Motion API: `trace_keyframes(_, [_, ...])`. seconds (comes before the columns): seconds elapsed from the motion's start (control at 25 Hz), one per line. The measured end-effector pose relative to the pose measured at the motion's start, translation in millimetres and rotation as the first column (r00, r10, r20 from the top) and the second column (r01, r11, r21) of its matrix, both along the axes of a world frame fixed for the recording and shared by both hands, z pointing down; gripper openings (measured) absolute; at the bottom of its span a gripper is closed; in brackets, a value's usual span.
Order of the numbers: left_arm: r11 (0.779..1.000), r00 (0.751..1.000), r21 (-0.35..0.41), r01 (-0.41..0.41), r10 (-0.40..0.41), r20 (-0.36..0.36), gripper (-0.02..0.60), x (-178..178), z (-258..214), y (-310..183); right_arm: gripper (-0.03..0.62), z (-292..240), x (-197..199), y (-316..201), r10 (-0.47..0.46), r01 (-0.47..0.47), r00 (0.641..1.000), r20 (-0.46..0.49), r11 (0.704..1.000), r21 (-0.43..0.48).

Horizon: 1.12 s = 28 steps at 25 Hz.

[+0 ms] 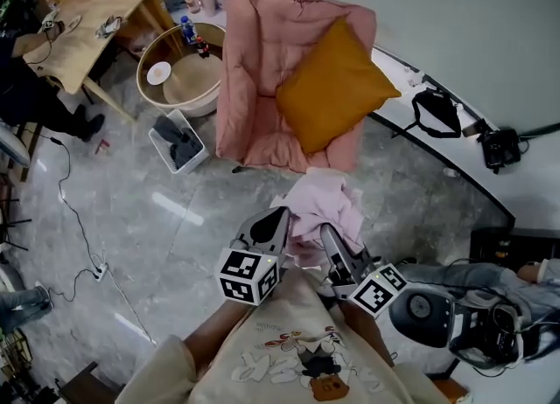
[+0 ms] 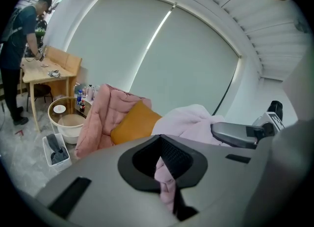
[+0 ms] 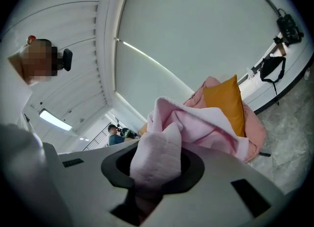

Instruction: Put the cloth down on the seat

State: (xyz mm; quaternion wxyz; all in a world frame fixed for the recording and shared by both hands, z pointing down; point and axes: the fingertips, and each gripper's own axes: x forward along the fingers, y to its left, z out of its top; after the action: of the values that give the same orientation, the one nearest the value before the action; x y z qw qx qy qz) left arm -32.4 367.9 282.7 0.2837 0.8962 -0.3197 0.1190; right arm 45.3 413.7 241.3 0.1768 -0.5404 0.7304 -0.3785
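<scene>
Pink cloth (image 1: 325,203) was held up between both claws, clear of the grey floor (image 1: 175,210) and just short of the pink armchair (image 1: 249,87), not yet on its seat. The left claw (image 1: 273,221) was clenched on a thin fold of the cloth. The right claw (image 1: 331,240) was clenched on a thicker bunch, and the rest draped forward past both. An orange cushion (image 1: 337,87) leaned against the armchair's back. A white basket (image 1: 179,142) stood on the floor beside the armchair.
</scene>
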Motion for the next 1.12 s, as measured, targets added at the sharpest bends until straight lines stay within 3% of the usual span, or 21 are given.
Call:
trace_keyframes(0.52, [0.998,0.997,0.032,0.055,-0.054,-0.052,0.005,-16,-14,-53,0.103,4,-8,-60,-0.019,0.019,1.000,-0.005,0.999,-0.030])
trace_keyframes(0.84, [0.994,0.997,0.075,0.079,-0.077,-0.024,0.005,-23,-16,-62,0.103,17,-13,-81,-0.039,0.038,0.999,-0.010,0.997,-0.064])
trace_keyframes(1.12, [0.989,0.991,0.067,0.131,-0.131,0.005,0.005,-13,-11,-115,0.103,25,8,-135,-0.077,0.078,0.997,0.010,0.994,-0.076])
